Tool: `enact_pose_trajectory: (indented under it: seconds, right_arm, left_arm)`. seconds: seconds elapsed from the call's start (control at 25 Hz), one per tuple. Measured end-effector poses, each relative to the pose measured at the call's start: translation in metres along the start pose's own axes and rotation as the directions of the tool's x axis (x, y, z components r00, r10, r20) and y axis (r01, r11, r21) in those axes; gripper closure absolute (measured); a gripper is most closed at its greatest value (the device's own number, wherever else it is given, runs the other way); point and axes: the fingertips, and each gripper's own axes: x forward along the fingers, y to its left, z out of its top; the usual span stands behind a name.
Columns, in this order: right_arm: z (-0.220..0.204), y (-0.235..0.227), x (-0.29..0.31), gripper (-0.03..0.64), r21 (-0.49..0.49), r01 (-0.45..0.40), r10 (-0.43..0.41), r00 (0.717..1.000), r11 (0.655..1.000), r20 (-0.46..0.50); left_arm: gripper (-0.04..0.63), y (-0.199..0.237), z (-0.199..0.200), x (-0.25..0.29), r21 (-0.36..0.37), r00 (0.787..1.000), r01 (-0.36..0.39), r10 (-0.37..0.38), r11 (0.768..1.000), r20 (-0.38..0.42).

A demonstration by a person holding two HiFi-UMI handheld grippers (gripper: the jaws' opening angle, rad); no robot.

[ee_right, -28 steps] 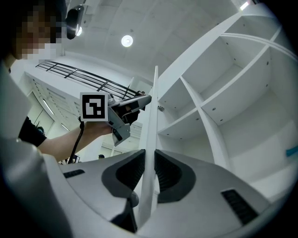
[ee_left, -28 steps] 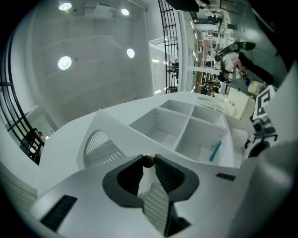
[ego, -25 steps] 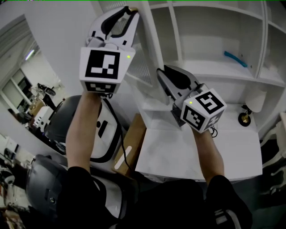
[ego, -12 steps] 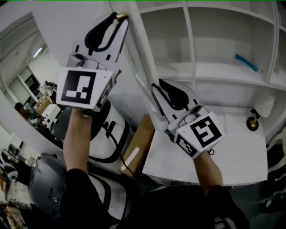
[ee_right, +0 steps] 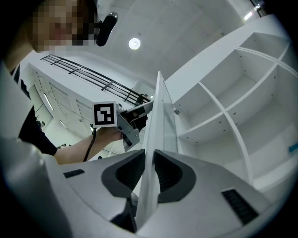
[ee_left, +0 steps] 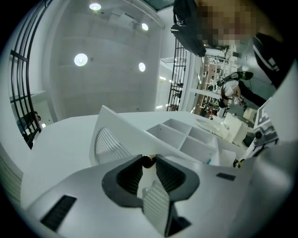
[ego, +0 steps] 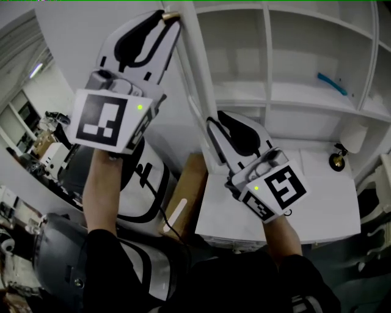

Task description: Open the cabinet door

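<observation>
The white cabinet door [ego: 194, 73] stands swung out, edge-on in the head view, in front of the open white shelving [ego: 293, 98]. My left gripper [ego: 166, 17] reaches up to the door's top, shut on a small brass knob [ee_left: 148, 161] that shows between its dark pads. Lower down, my right gripper [ego: 214, 125] is shut on the door's thin free edge [ee_right: 153, 139], which runs straight up between its jaws. The left gripper [ee_right: 132, 118] also shows in the right gripper view, on the door's far side.
A blue item [ego: 332, 84] lies on a shelf at the right. A small brass-based object [ego: 336, 160] stands on the white tabletop [ego: 317, 208]. Left of the table are a cardboard box [ego: 183, 195] and a white machine [ego: 146, 183].
Both grippers have moved left together with the door, which has swung further out from the shelving. Both grips are unchanged.
</observation>
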Motion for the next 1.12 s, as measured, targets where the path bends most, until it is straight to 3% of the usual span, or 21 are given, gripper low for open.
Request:
enact_pose_trajectory:
  seconds: [0.4, 0.8, 0.96, 1.12]
  right_arm:
    - [-0.011, 0.005, 0.001, 0.537, -0.028, 0.12, -0.121, 0.993, 0.992, -0.015]
    - [-0.013, 0.007, -0.002, 0.537, -0.058, 0.173, -0.175, 0.984, 0.983, -0.026]
    - [-0.014, 0.027, 0.013, 0.537, -0.096, 0.186, -0.191, 0.981, 0.978, -0.037]
    - [-0.026, 0.053, 0.044, 0.535, -0.132, 0.201, -0.208, 0.977, 0.971, -0.043]
  left_arm:
    - [0.495, -0.001, -0.008, 0.0, -0.09, 0.999, 0.02, -0.017, 0.996, 0.033]
    - [0.494, -0.011, -0.008, 0.005, -0.166, 0.994, 0.073, -0.058, 0.983, 0.093]
    - [0.495, 0.01, -0.02, -0.018, -0.183, 0.988, 0.048, -0.02, 0.982, 0.152]
    - [0.497, 0.039, -0.025, -0.043, -0.184, 0.989, 0.063, -0.036, 0.981, 0.147]
